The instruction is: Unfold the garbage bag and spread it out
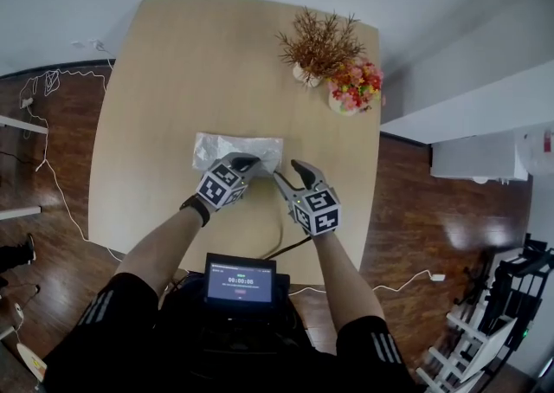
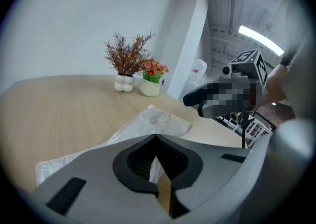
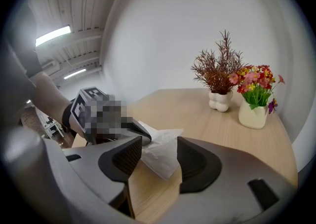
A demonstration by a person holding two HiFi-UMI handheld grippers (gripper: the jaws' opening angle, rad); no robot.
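A folded, translucent white garbage bag [image 1: 227,148] lies on the wooden table [image 1: 173,88], just in front of both grippers. My left gripper [image 1: 249,161] is shut on the bag's near edge; in the left gripper view a sliver of white film shows between the closed jaws of the left gripper [image 2: 155,138], and the bag [image 2: 148,123] rises from the table toward them. My right gripper [image 1: 291,173] stands open just right of the bag. In the right gripper view a corner of the bag [image 3: 159,153] lies between the wide-apart jaws of the right gripper [image 3: 159,150], untouched by the pads.
A white vase of dried brown twigs [image 1: 317,43] and a pot of pink and yellow flowers [image 1: 353,86] stand at the table's far right. A black cable [image 1: 281,231] runs over the near edge to a small screen [image 1: 240,280]. Bare wood lies to the left and beyond the bag.
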